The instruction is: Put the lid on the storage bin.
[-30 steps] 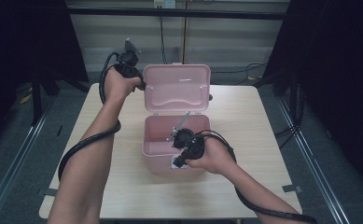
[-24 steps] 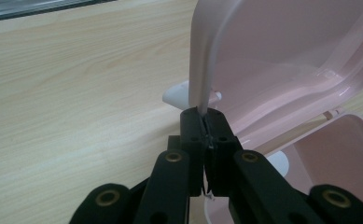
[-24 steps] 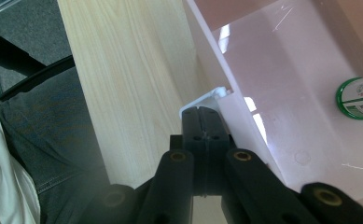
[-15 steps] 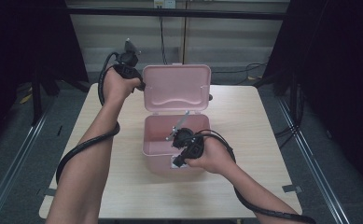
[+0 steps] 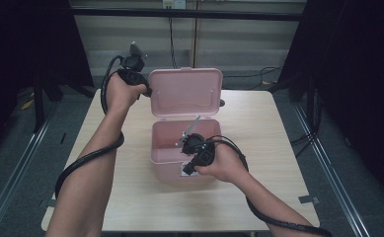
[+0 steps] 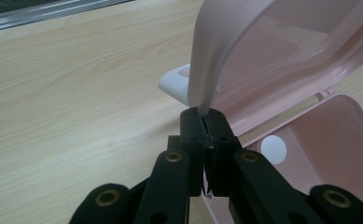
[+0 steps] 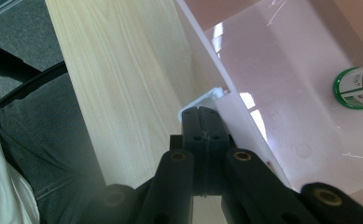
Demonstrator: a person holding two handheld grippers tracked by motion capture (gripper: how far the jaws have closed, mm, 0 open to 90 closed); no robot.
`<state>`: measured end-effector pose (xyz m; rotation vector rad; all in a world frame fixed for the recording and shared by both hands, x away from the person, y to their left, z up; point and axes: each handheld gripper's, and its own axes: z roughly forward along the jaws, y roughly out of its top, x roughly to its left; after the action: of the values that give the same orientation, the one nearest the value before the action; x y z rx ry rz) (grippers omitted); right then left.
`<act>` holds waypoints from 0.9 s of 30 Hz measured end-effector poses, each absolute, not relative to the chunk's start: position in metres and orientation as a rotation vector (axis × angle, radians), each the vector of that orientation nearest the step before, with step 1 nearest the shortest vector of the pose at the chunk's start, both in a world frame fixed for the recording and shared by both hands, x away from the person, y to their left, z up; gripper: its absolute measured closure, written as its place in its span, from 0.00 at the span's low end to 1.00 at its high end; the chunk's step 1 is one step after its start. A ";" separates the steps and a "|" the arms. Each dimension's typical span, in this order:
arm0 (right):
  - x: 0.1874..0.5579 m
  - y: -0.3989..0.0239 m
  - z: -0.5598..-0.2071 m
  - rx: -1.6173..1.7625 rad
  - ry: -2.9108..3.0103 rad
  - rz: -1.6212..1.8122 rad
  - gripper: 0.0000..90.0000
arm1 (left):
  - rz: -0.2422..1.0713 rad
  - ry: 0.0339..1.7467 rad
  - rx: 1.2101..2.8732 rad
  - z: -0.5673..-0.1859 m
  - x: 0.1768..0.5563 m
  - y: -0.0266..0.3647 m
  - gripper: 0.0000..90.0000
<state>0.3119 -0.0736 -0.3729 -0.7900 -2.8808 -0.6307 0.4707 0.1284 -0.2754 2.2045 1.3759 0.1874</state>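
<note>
Pink box (image 5: 166, 148) mid-table: left gripper (image 6: 206, 122) pinching lid (image 5: 185, 93) edge, right gripper (image 7: 206, 122) clamping front latch (image 7: 202, 100); keeping lid steady advisable.

Even overhead light brightens the desk (image 5: 278, 128) while its surroundings stay dark; white glare streaks the pink box (image 7: 282, 93), and the near jaws blur.

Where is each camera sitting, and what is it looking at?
High view: above the table, looking forward and down; both forearms, left gripper, right gripper.
Left gripper view: on the left gripper, jaws shut on the pink lid edge.
Right gripper view: on the right gripper, jaws shut on the box front wall; a green-capped bottle inside, the person's trousers.
All three share the pink box.
</note>
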 end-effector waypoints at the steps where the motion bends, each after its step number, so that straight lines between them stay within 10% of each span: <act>1: 0.312 -0.073 -0.373 -0.793 -2.880 -0.631 1.00 | 0.192 1.372 2.204 -0.275 0.470 0.128 0.97; 27: 0.324 -0.072 -0.373 -0.845 -2.879 -0.629 1.00 | 0.228 1.333 2.217 -0.272 0.454 0.130 0.97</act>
<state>0.3237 -0.0717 -0.3735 -0.8448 -2.8794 -0.6292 0.4543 0.1304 -0.2722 2.2166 1.3333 0.2279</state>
